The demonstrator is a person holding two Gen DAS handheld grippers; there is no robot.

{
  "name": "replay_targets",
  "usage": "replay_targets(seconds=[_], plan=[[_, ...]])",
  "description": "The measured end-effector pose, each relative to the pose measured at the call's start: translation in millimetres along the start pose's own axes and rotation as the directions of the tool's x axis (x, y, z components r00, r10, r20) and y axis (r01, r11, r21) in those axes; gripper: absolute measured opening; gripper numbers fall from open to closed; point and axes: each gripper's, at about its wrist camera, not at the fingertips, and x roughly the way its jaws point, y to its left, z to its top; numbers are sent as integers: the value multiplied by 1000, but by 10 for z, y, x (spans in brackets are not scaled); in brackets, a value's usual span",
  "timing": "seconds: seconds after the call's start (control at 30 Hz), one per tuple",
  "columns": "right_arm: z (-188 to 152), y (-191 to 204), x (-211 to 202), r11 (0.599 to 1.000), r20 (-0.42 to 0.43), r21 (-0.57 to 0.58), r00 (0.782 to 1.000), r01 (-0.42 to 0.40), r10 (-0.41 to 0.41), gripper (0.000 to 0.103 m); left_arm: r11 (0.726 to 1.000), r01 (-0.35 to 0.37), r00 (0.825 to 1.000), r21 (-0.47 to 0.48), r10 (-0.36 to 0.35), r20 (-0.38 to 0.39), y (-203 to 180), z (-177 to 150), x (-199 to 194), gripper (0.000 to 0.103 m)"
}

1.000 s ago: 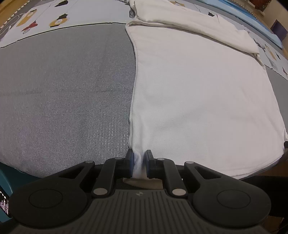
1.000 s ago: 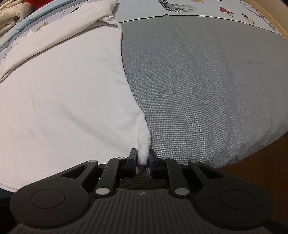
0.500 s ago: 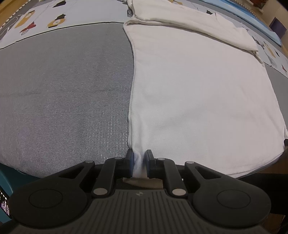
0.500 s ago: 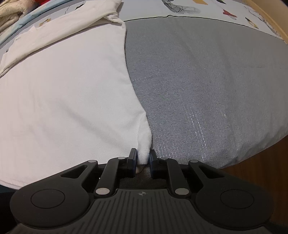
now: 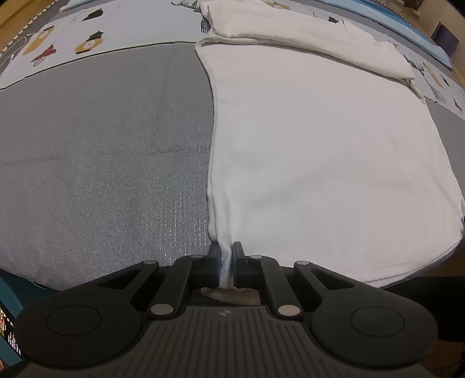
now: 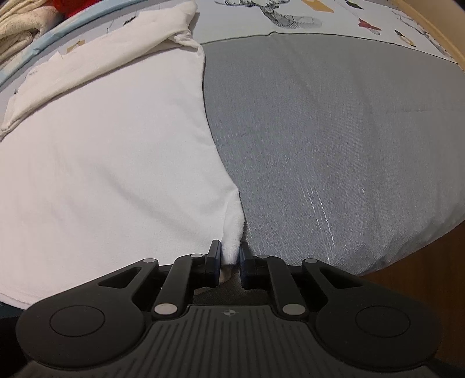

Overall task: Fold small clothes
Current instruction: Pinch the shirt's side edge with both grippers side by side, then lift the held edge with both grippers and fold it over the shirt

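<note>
A grey woven bed cover [image 5: 110,162] is stretching across the foreground, a cartoon-printed sheet [image 5: 87,37] is lying beyond it at twelve o'clock, and brown wooden floor [image 6: 421,290] is showing at four o'clock past the bed's edge. Warm light is falling softly.

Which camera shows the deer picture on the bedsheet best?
The right wrist view: the deer drawing sits at its top edge, antlers and body readable. In the left wrist view only a small dark scrap of it peeks in at the top, beside the white garment.

Both wrist views look steeply down, close; sharing the white garment [image 5: 319,151].
</note>
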Motion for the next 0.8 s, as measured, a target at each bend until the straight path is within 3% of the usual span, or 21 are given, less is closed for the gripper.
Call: replay_targets(seconds=[0.27,0.5,0.6,0.8], plan=[[13,-98,-221,997,101,38,993,-61,57,11,999,26,994,32,-29,106,-32,-31,-211,6],[15,-144,-602,990,261,48,958,-133,116,10,997,75,970,35,-80,229,57,-47,-566,5],[34,-181,-771,986,305,34,941,-161,143,10,994,106,957,36,-112,269,140,-67,-761,5],[-50,-395,-1222,966,363,29,903,-256,228,9,970,239,905,46,-240,351,401,-211,-1433,5]])
